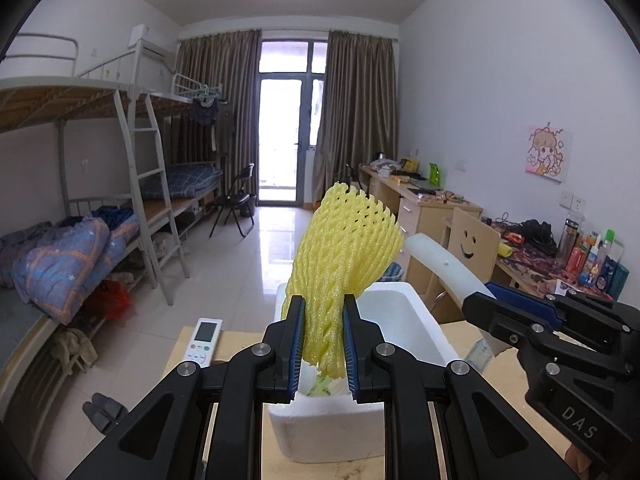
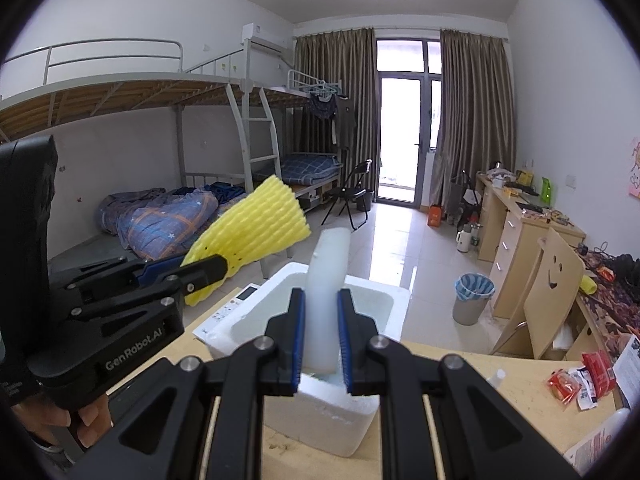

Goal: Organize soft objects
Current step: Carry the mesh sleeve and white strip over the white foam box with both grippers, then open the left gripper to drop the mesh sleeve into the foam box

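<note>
My left gripper is shut on a yellow foam fruit net, held upright above a white styrofoam box on the wooden table. My right gripper is shut on a white foam sheet, curved and standing up over the same box. In the left wrist view the right gripper comes in from the right with the white foam sheet. In the right wrist view the left gripper comes in from the left with the yellow net.
A white remote control lies on the table left of the box. Snack packets lie on the table at the right. A smiley-face wooden chair, desks, a bin and bunk beds stand beyond.
</note>
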